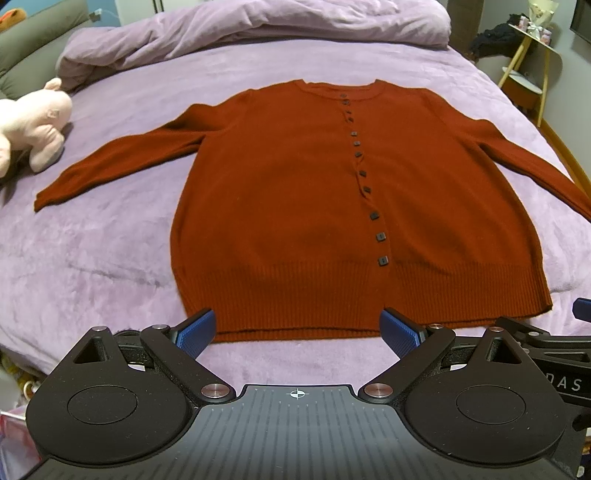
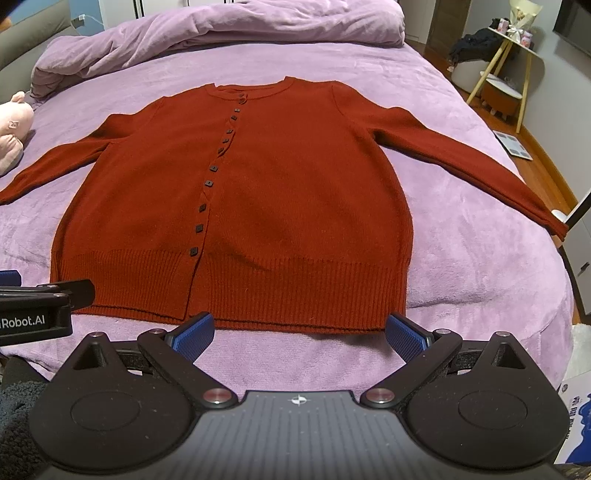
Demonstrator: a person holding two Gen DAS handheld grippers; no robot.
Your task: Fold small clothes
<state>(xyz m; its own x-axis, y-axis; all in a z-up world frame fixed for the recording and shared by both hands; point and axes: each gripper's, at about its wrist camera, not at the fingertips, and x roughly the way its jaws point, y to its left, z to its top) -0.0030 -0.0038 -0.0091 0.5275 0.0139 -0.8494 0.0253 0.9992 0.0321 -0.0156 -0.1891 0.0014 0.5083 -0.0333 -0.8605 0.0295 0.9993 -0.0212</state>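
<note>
A rust-red buttoned cardigan [image 1: 288,206] [image 2: 288,192] lies flat and face up on the purple bed cover, both sleeves spread sideways and the ribbed hem nearest me. My left gripper [image 1: 297,326] hovers open just in front of the hem, left of the button row, nothing between its blue pads. In the right wrist view my right gripper [image 2: 299,330] is also open, over the hem's right half, empty. Each gripper's black body shows at the edge of the other's view.
A crumpled purple duvet [image 1: 229,29] is heaped at the head of the bed. A pink plush toy [image 1: 33,125] lies beside the left sleeve. A side table [image 2: 513,62] and wooden floor lie beyond the bed's right edge [image 2: 546,236].
</note>
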